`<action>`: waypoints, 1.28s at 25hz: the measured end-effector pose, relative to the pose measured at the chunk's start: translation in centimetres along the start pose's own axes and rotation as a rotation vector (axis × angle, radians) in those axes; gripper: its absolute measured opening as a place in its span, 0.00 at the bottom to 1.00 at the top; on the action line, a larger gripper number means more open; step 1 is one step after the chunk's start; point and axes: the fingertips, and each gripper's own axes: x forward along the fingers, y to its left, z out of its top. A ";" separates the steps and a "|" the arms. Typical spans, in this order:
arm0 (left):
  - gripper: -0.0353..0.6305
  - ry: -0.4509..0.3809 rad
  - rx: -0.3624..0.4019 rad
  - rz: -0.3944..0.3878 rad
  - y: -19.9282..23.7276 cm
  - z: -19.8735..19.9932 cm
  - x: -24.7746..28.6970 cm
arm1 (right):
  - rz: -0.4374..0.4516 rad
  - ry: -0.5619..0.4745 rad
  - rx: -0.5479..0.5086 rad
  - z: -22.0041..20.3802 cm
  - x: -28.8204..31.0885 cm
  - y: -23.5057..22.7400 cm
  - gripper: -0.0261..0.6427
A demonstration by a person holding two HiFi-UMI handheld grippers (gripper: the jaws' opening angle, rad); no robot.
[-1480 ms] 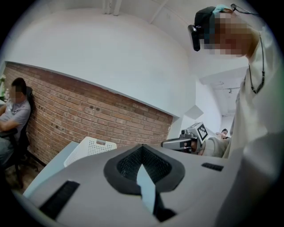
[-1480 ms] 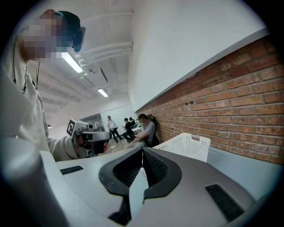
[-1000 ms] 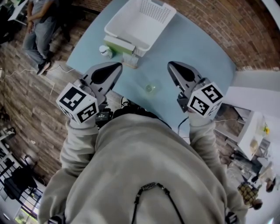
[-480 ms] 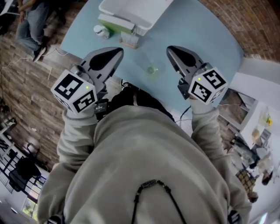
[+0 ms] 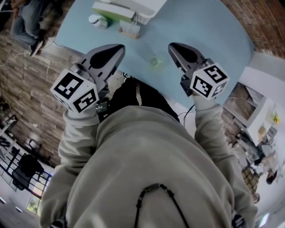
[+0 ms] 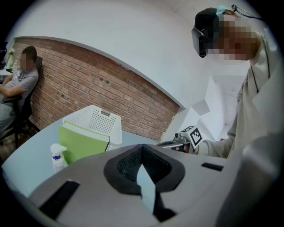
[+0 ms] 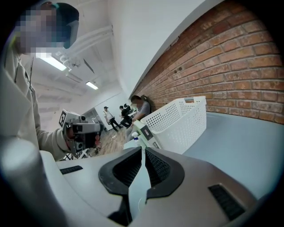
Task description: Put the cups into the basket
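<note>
Head view, one cup (image 5: 154, 61), one basket (image 5: 149, 5)

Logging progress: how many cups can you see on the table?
1: a clear cup on the table, between the left gripper and right gripper. Others may hide in the basket, mostly out of frame.

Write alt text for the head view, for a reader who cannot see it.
Seen from above, a person in a grey sweatshirt holds the left gripper and right gripper, both shut, over the near edge of a pale blue table. A small clear plastic cup stands between them; a white plastic basket sits on its far side.
</note>
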 end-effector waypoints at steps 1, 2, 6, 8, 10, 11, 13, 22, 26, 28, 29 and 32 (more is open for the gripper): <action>0.05 0.006 -0.005 0.001 0.1 -0.4 0.1 | -0.006 0.009 0.006 -0.6 0.2 -0.2 0.06; 0.05 0.011 -0.011 0.001 0.2 -0.9 0.1 | -0.012 0.019 0.010 -1.2 0.3 -0.5 0.06; 0.05 0.033 -0.042 0.009 0.7 -2.8 -0.1 | -0.025 0.064 0.031 -3.8 1.1 -1.3 0.11; 0.05 0.042 -0.057 0.013 1.0 -3.6 -0.1 | -0.027 0.085 0.040 -5.1 1.4 -1.7 0.14; 0.05 0.046 -0.072 0.016 1.2 -4.3 0.0 | -0.029 0.108 0.048 -6.4 1.7 -2.2 0.19; 0.05 0.049 -0.079 0.017 1.3 -4.7 0.0 | -0.031 0.122 0.054 -7.2 1.8 -2.4 0.21; 0.05 0.063 -0.090 0.018 1.4 -5.7 0.1 | -0.037 0.148 0.064 -8.5 2.0 -2.6 0.23; 0.05 0.130 -0.130 0.012 1.6 -9.9 0.8 | -0.070 0.250 0.100 -13.7 3.6 -3.9 0.37; 0.05 0.150 -0.154 0.022 1.9 -10.9 1.0 | -0.077 0.301 0.098 -15.6 3.8 -4.5 0.38; 0.05 0.155 -0.163 0.025 2.2 -11.4 1.1 | -0.078 0.322 0.098 -16.5 4.1 -4.7 0.38; 0.05 0.158 -0.167 0.026 2.3 -11.7 1.1 | -0.078 0.330 0.100 -16.9 4.1 -4.8 0.38; 0.05 0.164 -0.178 0.026 2.4 -12.3 1.3 | -0.086 0.362 0.092 -17.8 4.3 -5.1 0.38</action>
